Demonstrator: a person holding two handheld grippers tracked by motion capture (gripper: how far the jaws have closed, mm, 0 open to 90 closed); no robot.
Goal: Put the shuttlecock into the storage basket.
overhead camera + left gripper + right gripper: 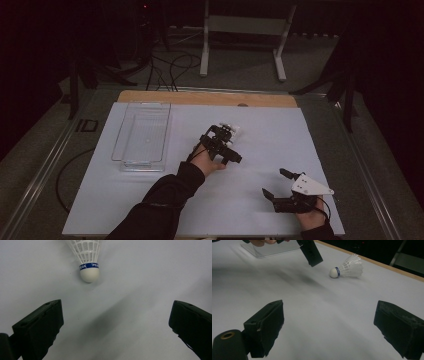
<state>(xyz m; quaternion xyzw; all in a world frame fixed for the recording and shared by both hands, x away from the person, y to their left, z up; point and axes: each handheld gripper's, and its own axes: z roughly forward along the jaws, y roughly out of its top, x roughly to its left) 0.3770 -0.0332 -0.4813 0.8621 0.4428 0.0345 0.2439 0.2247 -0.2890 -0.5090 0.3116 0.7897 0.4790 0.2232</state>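
A white shuttlecock with a blue band round its cork lies on the white table sheet, cork toward my left gripper. My left gripper hovers just short of it, open, with nothing between its jaws. In the high view the left gripper is at the table's middle and partly covers the shuttlecock. My right gripper rests near the front right edge, open and empty. The right gripper view looks across bare sheet at the shuttlecock and one left-gripper fingertip.
A clear plastic tray stands empty on the left half of the sheet; its wall shows in the right gripper view. A wooden table edge runs along the back. Cables and a metal stand's legs lie on the floor beyond.
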